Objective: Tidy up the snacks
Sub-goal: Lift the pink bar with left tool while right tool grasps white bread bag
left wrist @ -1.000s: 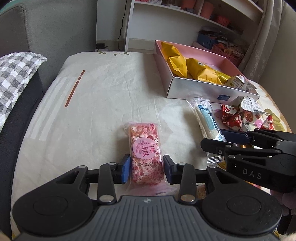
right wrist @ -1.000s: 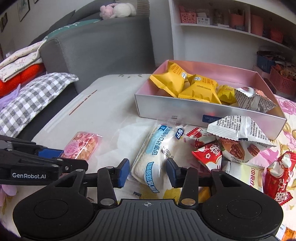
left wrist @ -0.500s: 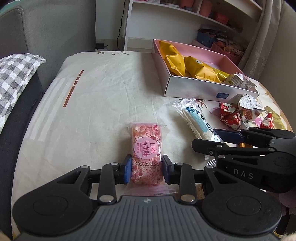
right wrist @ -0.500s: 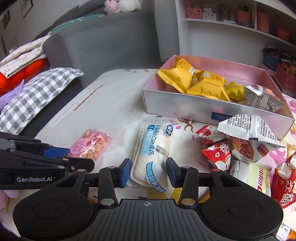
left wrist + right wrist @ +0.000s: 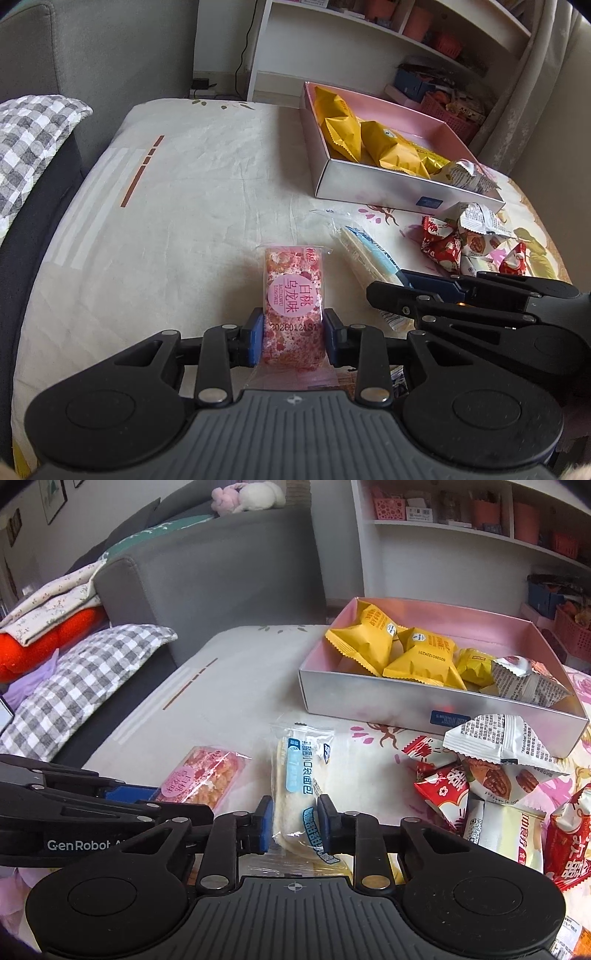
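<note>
The left gripper (image 5: pixel 293 341) is squeezing a pink snack bar (image 5: pixel 292 301), with a blue pad pressing on each long side. The bar is in a clear wrapper, speckled pink and red, with a round pink label and a printed date near its bottom end. It is pointing toward 12 o'clock over the cream cloth (image 5: pixel 192 206).

The right gripper (image 5: pixel 292 825) has just been closing, and now its 2 blue pads are pinching a white bread pack (image 5: pixel 295 790). This pack is soft and long, in a clear wrapper with a blue stripe and blue writing. It is lying at 3 o'clock from the pink bar, just beside it.

At 1 o'clock from the bread, a pink box (image 5: pixel 373 701) with silver walls is holding yellow packets (image 5: pixel 421 653) and 1 crinkly silver packet (image 5: pixel 524 681). At 3 o'clock from the bread, red and white snack packets (image 5: pixel 450 786) are sitting in a heap on the cloth
</note>
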{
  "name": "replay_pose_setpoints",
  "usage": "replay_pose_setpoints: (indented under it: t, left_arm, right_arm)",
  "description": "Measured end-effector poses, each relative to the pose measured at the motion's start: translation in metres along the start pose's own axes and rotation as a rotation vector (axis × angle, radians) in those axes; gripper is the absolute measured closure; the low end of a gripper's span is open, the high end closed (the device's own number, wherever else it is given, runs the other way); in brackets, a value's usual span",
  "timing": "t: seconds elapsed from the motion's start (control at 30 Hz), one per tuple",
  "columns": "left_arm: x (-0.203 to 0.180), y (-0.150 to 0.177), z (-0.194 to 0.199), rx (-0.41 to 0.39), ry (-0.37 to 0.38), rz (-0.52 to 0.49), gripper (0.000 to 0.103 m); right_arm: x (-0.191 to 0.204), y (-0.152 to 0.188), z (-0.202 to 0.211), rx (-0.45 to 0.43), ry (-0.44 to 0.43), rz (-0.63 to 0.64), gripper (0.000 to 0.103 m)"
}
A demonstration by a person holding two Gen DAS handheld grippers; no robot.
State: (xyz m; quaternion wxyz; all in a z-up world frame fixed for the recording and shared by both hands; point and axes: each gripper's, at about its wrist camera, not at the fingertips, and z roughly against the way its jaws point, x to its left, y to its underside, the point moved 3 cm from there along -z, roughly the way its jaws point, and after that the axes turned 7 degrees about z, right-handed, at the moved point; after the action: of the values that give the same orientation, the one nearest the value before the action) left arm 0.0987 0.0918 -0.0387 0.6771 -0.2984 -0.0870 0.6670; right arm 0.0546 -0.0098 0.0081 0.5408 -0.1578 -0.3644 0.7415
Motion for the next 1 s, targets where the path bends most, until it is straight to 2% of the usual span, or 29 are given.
replay_pose_setpoints:
  t: [0.23, 0.47, 0.63, 0.7, 0.77, 0.93, 1.0]
  left_arm:
    - [0.002, -0.001, 0.003, 0.009, -0.01, 0.054, 0.073]
    - [0.004, -0.002, 0.001, 0.022, -0.02, 0.052, 0.073]
    - [0.005, -0.001, -0.005, 0.054, -0.048, 0.058, 0.073]
    - [0.007, -0.001, -0.007, 0.06, -0.062, 0.059, 0.073]
    - [0.01, -0.003, -0.008, 0.062, -0.066, 0.061, 0.073]
    - [0.013, -0.005, -0.009, 0.066, -0.055, 0.073, 0.073]
    - [0.012, -0.005, -0.009, 0.067, -0.054, 0.072, 0.073]
  right_arm:
    - [-0.011, -0.003, 0.005, 0.012, -0.027, -0.075, 0.083]
    - [-0.009, -0.007, 0.008, 0.01, -0.033, -0.048, 0.084]
    - [-0.001, -0.006, -0.001, -0.017, -0.029, -0.044, 0.075]
    - [0.003, -0.007, -0.005, -0.038, -0.002, -0.023, 0.061]
    - [0.004, -0.009, -0.01, -0.046, 0.029, -0.001, 0.057]
    - [0.002, -0.007, -0.024, -0.033, 0.047, 0.0, 0.057]
    - [0.006, -0.005, -0.027, -0.025, 0.047, 0.026, 0.064]
